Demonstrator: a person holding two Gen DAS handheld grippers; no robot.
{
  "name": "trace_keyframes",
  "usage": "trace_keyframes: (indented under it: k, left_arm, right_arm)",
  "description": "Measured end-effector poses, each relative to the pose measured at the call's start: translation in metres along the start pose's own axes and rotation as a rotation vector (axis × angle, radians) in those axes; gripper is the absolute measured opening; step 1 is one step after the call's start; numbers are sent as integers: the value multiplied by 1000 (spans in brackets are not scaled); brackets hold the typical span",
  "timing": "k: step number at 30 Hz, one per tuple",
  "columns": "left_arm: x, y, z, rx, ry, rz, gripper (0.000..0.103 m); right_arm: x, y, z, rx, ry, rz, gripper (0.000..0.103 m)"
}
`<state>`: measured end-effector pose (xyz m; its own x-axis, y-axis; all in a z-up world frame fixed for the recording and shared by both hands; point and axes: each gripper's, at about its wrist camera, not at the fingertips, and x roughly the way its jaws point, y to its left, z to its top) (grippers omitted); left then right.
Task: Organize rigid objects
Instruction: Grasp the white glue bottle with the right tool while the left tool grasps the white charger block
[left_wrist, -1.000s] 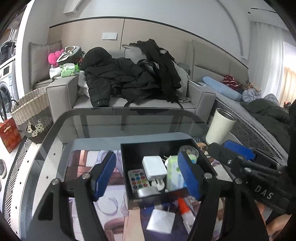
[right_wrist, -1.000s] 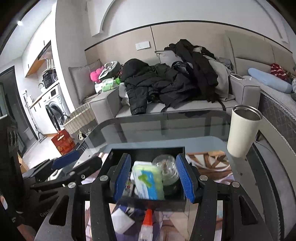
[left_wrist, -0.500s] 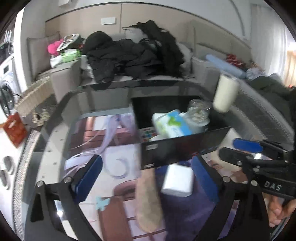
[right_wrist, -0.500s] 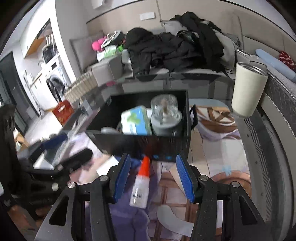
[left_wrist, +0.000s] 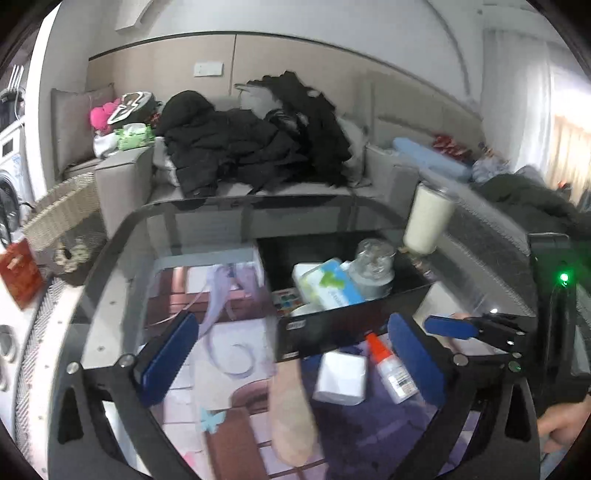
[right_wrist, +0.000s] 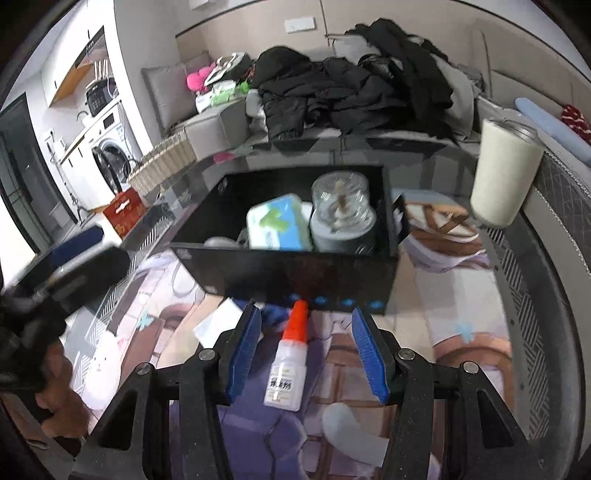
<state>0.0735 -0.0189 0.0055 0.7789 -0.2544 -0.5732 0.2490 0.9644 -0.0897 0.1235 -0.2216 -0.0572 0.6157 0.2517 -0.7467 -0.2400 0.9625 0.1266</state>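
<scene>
Glue bottle (right_wrist: 286, 363): small white plastic squeeze bottle, orange-red conical nozzle, barcode label on the body. Lies flat on the printed table mat, lower centre of the right wrist view, nozzle pointing toward the front wall of the black storage box (right_wrist: 295, 275), tip just short of it.

Handling, judged: light, stiff enough for a firm pinch, smooth and rounded so it may roll or slip. Best hold looks to be across the white body at the label, not the tapered nozzle.

Right gripper (right_wrist: 306, 349): fingers spread wide on either side of the bottle, no contact visible, nothing held. Bottle sits nearer the left pad than the right, so one pad may nudge it sideways on closing.

Left gripper (left_wrist: 291, 360): also spread wide, empty, lower centre of the left wrist view. Between its pads lie the same glue bottle (left_wrist: 391, 371) and a white charger block (left_wrist: 341, 376), side by side, just in front of the box; neither touched.

Box contents, centre of both views: blue-and-green tissue pack (right_wrist: 277, 225), clear glass jar (right_wrist: 341, 201) on a grey base, colourful card at the lower left corner. Room left for the bottle appears limited to the near edge.

Beyond: cream tumbler (right_wrist: 504, 173) at right, well apart from the box; sofa with dark coats across the top of the frame
</scene>
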Motion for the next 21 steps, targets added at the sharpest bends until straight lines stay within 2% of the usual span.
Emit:
trace_keyframes:
  k: [3, 5, 6, 10, 12, 14, 16, 20, 21]
  left_arm:
    - [9, 1, -4, 12, 47, 31, 103]
    - [19, 1, -11, 14, 99, 26, 102]
    - [22, 0, -15, 26, 116, 51, 101]
    - [25, -4, -26, 68, 130, 108, 101]
    - [34, -2, -31, 50, 200, 86, 101]
    - [38, 0, -34, 25, 234, 58, 101]
    - [40, -4, -34, 43, 242, 64, 101]
    - [40, -15, -35, 81, 237, 49, 101]
    - [42, -19, -35, 90, 246, 47, 100]
  right_arm:
    - [10, 2, -6, 1, 36, -5, 53]
    - [16, 6, -13, -13, 61, -12, 53]
    - [19, 7, -16, -24, 72, -11, 52]
    - [28, 13, -27, -51, 104, -9, 48]
    - [32, 16, -31, -65, 121, -12, 47]
    - [34, 21, -36, -90, 124, -20, 45]
    - [36, 24, -36, -106, 128, -18, 42]
    - [37, 25, -37, -133, 130, -45, 26]
    - [37, 25, -38, -139, 129, -49, 26]
